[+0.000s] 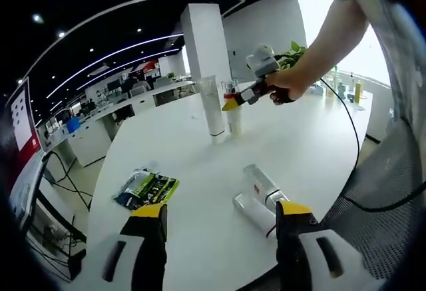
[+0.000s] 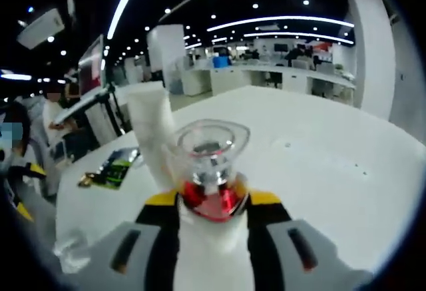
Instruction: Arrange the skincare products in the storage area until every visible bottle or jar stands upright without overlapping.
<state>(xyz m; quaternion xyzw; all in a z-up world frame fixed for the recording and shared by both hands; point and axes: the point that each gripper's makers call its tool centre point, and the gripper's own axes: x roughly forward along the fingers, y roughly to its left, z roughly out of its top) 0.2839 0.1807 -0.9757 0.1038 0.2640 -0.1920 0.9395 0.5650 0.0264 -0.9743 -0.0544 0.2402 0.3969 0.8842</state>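
A white bottle point(image 2: 212, 238) with a red collar and clear cap sits between the jaws of my right gripper point(image 2: 213, 199), which is shut on it. In the left gripper view the same bottle point(image 1: 235, 123) stands upright on the white table point(image 1: 306, 151), just right of a tall white tube point(image 1: 212, 108), with the right gripper point(image 1: 233, 101) clamped near its neck. My left gripper point(image 1: 221, 211) hangs open over the table's near edge, holding nothing. Just ahead of its right jaw lie a clear bottle point(image 1: 261, 183) and a white tube point(image 1: 251, 210), both on their sides.
A green and black packet point(image 1: 145, 188) lies flat at the near left, also seen as the packet point(image 2: 113, 168) beyond the tall tube point(image 2: 156, 138). A potted plant point(image 1: 293, 54) and small bottles point(image 1: 343, 88) stand at the far right. A mesh chair point(image 1: 383, 191) stands beside the table edge.
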